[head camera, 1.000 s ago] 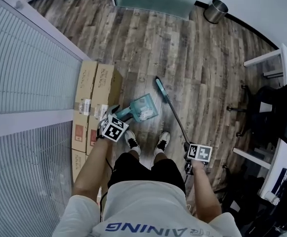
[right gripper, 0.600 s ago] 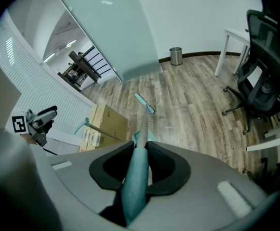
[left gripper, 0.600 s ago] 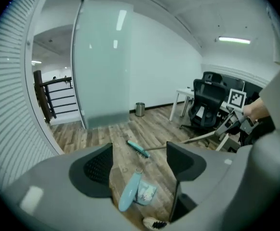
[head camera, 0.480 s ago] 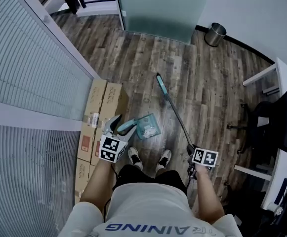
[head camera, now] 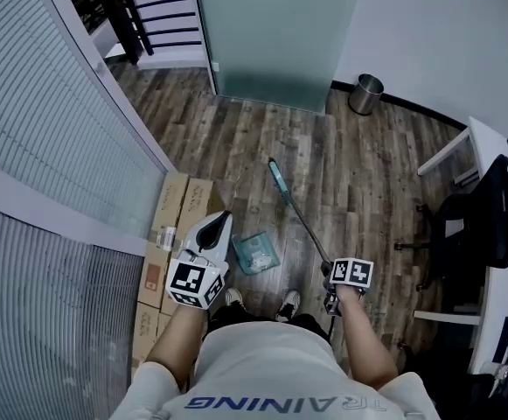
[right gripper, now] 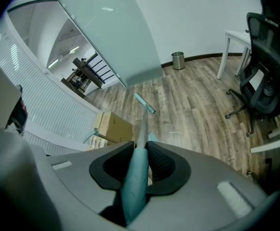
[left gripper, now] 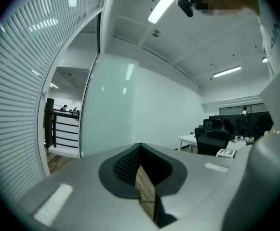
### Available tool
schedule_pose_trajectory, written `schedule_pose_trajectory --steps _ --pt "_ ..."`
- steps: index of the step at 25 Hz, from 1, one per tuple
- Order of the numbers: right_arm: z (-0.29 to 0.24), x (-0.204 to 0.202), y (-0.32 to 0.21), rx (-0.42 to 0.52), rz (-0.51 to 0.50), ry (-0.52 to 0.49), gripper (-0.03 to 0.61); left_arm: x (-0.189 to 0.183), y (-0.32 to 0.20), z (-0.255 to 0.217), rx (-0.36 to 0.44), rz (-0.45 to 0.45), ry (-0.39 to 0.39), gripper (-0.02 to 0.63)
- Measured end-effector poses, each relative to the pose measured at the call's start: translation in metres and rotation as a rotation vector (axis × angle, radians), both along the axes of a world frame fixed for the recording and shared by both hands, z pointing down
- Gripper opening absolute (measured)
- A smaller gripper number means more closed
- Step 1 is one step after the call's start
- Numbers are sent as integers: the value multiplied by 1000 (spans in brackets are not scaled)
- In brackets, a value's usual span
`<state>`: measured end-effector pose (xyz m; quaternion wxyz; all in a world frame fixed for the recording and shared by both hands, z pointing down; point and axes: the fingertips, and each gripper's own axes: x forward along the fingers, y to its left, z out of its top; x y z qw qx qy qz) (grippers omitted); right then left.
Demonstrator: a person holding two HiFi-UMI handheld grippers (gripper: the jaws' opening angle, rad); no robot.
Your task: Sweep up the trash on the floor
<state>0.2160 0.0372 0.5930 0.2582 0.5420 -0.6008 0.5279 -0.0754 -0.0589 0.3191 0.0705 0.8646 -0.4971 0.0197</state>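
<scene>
— Wood planks are running everywhere under us: the floor [head camera: 358, 173] is filling most of what we are seeing, with boxes [head camera: 179, 213] lying along the slatted wall on our left.

— And the broom?

— We are gripping it in the right gripper [right gripper: 140, 147], whose jaws are clamping the teal handle. The broom [head camera: 304, 226] is slanting away from us, forward and leftward, with its brush [head camera: 277, 175] at the far end.

— Where is the dustpan sitting?

— The dustpan [head camera: 255, 254] is lying just ahead of our shoes [head camera: 288, 303], between the two grippers, just beside the left one and left of the handle. The brush is lying beyond it, so we are judging that any sweep will be pulling back toward us along the handle's line.

— What is the left gripper doing?

— The left gripper [left gripper: 140, 149] is pointing upward with its jaws pinching to a slit and carrying nothing, only a sliver of floor showing through. It is the one nearer the dustpan.

— And the trash?

— Pale scraps [head camera: 259, 252] seem to be sitting in the dustpan. We are seeing none loose on the planks.
</scene>
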Motion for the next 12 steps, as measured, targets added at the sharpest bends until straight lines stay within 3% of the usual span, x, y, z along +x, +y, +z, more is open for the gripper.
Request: schedule_pose_trajectory --steps 12 --pt "29 -16 -16 -168 6 -3 107 40 8 -83 164 9 -8 3"
